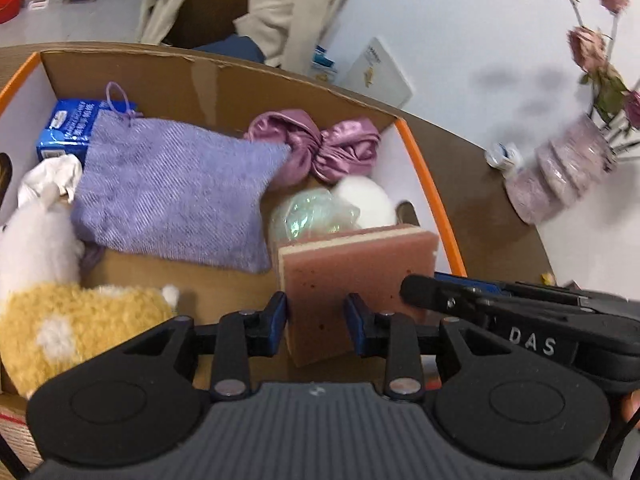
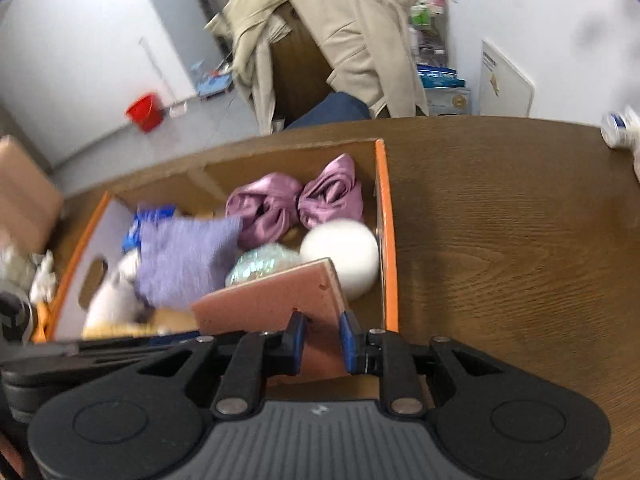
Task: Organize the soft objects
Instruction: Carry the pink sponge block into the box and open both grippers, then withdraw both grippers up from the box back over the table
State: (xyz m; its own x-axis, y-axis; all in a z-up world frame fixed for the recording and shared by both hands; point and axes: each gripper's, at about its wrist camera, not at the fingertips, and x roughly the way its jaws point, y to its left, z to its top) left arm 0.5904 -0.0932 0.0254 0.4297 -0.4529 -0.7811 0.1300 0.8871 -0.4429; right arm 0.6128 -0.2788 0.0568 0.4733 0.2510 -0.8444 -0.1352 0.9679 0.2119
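A pink sponge (image 1: pixel 352 272) is held over the right part of an orange-edged cardboard box (image 1: pixel 432 184). My left gripper (image 1: pixel 316 316) is shut on the sponge's near end. My right gripper (image 2: pixel 322 338) is shut on the same sponge (image 2: pixel 272 300), coming in from the right. In the box lie a purple knit cloth (image 1: pixel 172 200), a shiny pink satin bundle (image 1: pixel 320 144), a white ball (image 2: pixel 344 258), an iridescent ball (image 2: pixel 260 264), a blue tissue pack (image 1: pixel 68 128), and white and yellow plush toys (image 1: pixel 72 320).
The box (image 2: pixel 386 232) sits on a brown wooden table (image 2: pixel 512 240). A vase of dried roses (image 1: pixel 568 164) and a small white bottle (image 1: pixel 502 156) stand on the table at the right. A chair draped with a beige coat (image 2: pixel 340 36) stands behind the table.
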